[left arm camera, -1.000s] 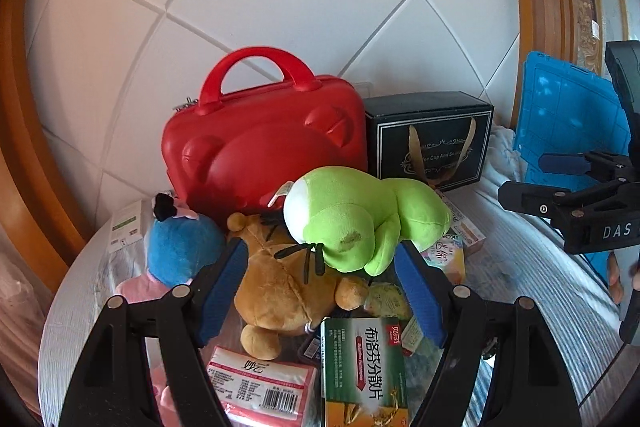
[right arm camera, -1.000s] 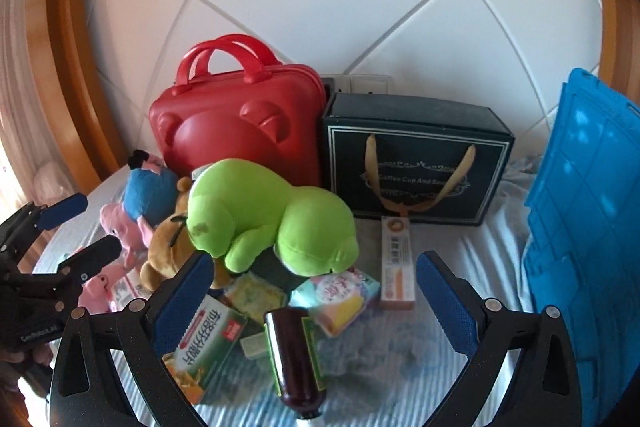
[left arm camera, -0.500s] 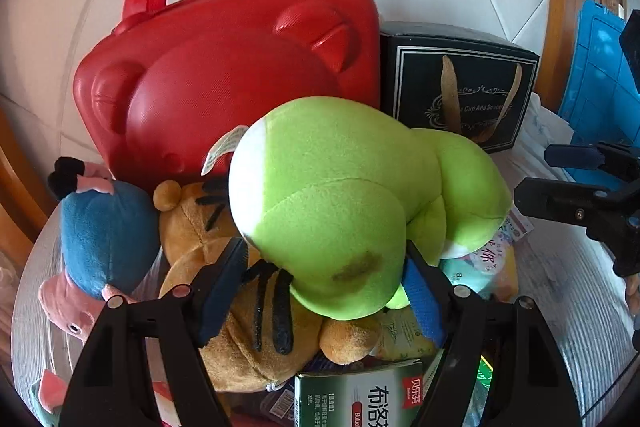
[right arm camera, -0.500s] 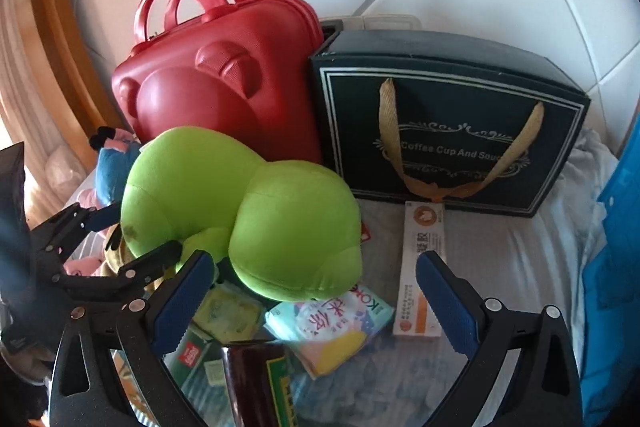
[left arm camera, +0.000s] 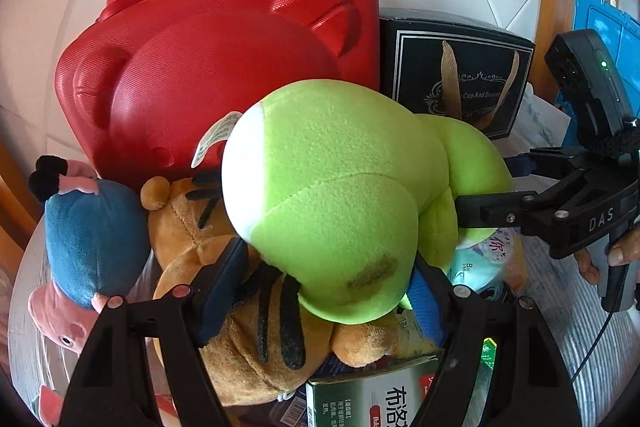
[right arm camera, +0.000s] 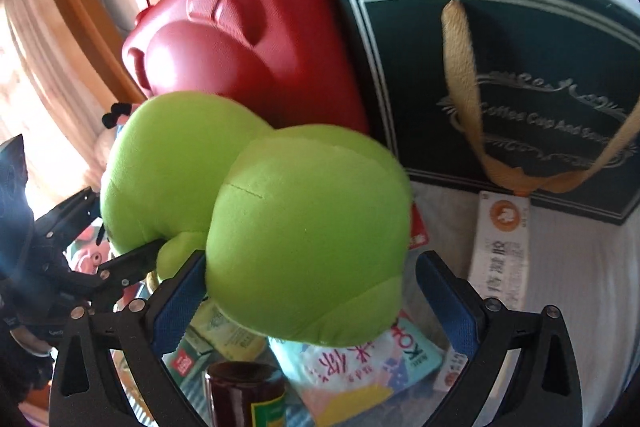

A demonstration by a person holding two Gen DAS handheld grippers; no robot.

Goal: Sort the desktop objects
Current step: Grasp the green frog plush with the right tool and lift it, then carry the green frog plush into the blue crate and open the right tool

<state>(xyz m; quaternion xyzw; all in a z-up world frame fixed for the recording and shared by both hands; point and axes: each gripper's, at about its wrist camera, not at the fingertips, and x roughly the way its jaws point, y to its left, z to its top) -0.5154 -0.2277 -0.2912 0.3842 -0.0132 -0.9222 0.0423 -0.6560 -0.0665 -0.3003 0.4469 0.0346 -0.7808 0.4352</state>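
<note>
Both the left gripper [left arm camera: 324, 287] and right gripper [right arm camera: 310, 287] straddle, unclenched, the green plush [left arm camera: 340, 187] lying crosswise.

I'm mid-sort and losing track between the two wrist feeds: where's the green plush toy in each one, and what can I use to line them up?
Left wrist: the green plush toy fills the centre, lying on the brown plush, between the left gripper fingers.
Right wrist: it sits centre-left, its near end between the right gripper fingers.
Shared landmark: the red case stands directly behind it in both views.
</note>
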